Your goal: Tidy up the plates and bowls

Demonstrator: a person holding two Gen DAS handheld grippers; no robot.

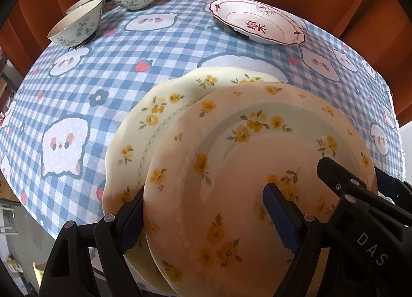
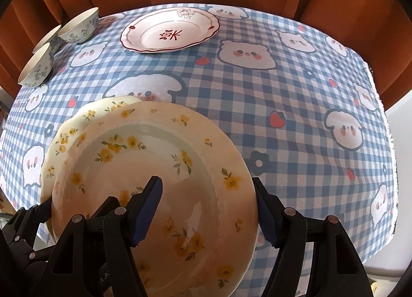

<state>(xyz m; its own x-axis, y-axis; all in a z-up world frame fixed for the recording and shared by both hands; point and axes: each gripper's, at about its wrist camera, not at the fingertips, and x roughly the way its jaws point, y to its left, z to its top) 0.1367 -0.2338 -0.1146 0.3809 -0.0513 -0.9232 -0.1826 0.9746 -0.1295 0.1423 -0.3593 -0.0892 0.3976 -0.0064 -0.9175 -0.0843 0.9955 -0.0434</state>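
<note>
You've got the yellow-flowered plate between both tools: your left gripper straddles its left rim, your right gripper its right rim, jaws wide, one finger inside the well, one outside. It sits atop a second floral plate (offset left). The red-trimmed plate lies well beyond it.

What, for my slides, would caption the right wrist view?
Right gripper straddles the rim of a flowered plate over a second plate; red-trimmed plate and three bowls behind.
</note>
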